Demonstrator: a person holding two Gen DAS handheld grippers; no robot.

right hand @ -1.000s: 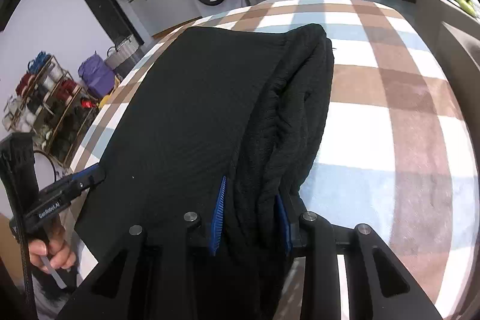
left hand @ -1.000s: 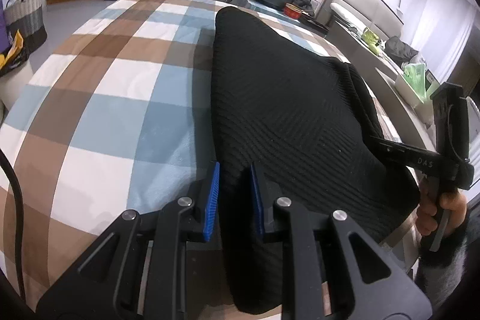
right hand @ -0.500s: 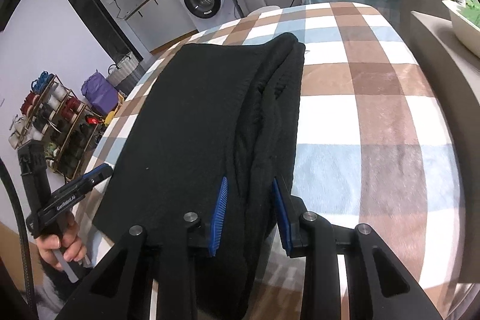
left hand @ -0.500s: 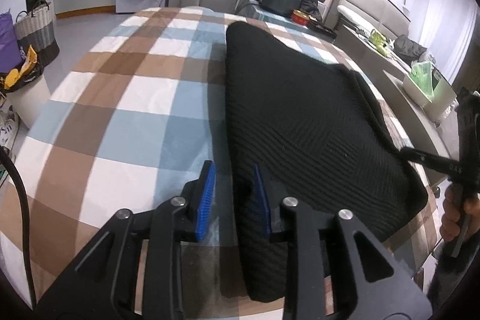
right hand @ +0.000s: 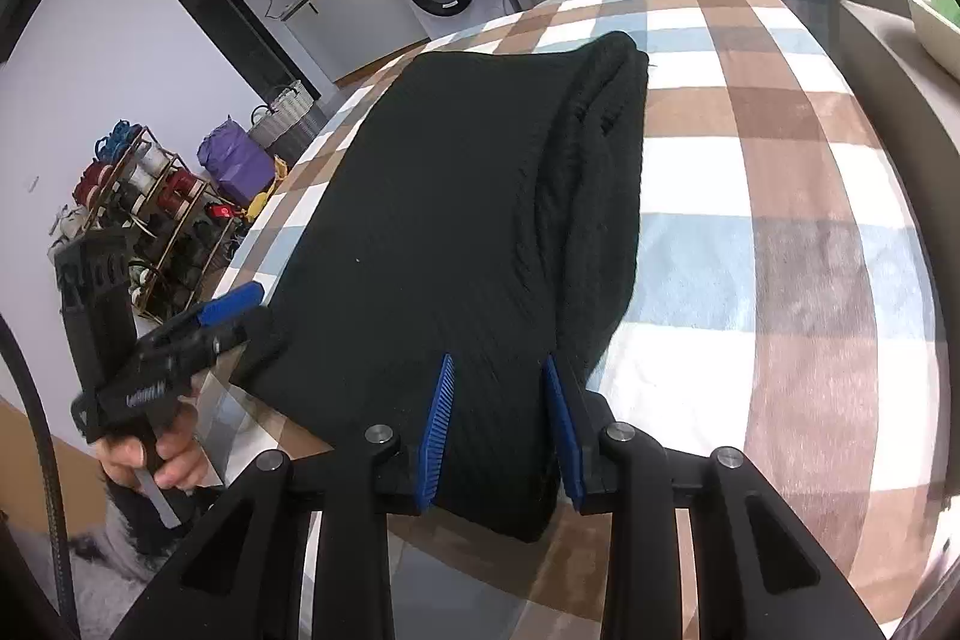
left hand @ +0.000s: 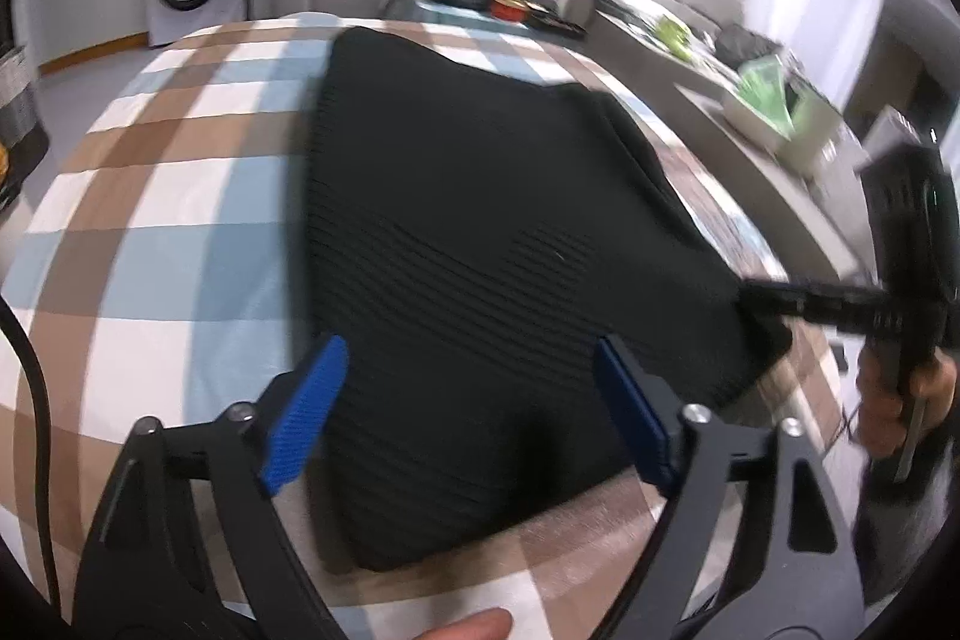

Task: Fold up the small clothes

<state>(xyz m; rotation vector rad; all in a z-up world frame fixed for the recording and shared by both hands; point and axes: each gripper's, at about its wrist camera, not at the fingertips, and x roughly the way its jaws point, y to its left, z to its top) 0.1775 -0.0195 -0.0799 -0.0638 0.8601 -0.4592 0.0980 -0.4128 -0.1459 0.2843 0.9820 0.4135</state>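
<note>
Black ribbed knit garment (left hand: 480,232) lies folded lengthwise on the checked cloth (left hand: 168,196) of the table, filling the centre of both wrist views. My left gripper (left hand: 468,412) has just been opening: its blue pads (left hand: 306,412) now stand spread wide to either side of the near hem at the lower centre of the frame, and neither presses the fabric (the picture is blurred, so I cannot say whether they brush it). My right gripper (right hand: 501,436) pinches the near right corner, with the thick bunched edge of the garment between its pads at the lower centre of its own view. In my judgement the corner on the left has been let go and the right one comes next. To do this well I should lay the pinched edge flat and square with the side already set down, release without dragging, then check that the stacked right-hand layers (right hand: 600,196) have not slid apart.
</note>
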